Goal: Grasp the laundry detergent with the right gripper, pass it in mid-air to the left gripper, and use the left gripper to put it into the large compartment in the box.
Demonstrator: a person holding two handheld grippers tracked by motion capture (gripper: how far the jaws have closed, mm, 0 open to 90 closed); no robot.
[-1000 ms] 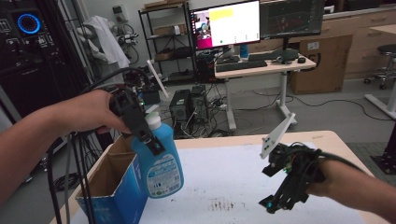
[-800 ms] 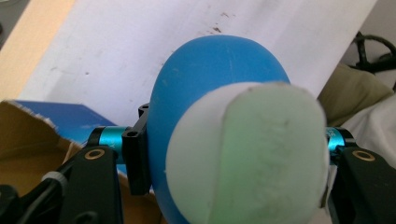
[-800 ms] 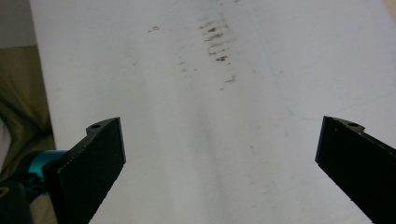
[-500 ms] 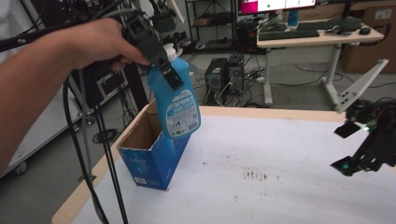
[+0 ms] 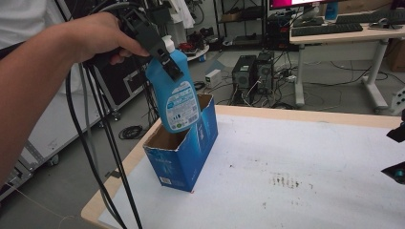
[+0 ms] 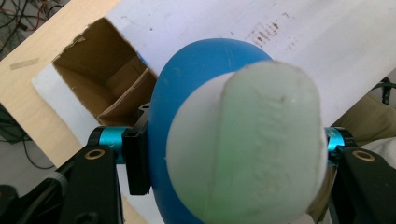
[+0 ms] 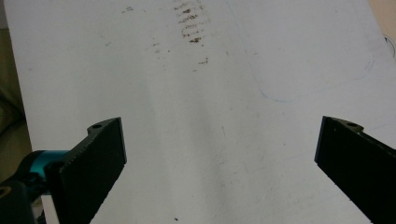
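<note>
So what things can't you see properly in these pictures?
- Bottle bottom: high view, hidden behind the box rim, so whether it touches the box is unclear.
- Bottle label text: high view, too small to read.
- Bottle body: left gripper view, blocked by its own white cap.
- Box floor: left gripper view, partly covered by the bottle.
- Right tongs: high view, cut off by the right edge.

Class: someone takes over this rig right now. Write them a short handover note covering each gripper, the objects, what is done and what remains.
Left gripper: shut on the blue plastic spray bottle, held over the open blue cardboard box.
Right gripper: open, empty, above the white table.
Done: bottle lifted, its base at the box's opening.
Left, probably: lower the bottle into the box and release.
</note>
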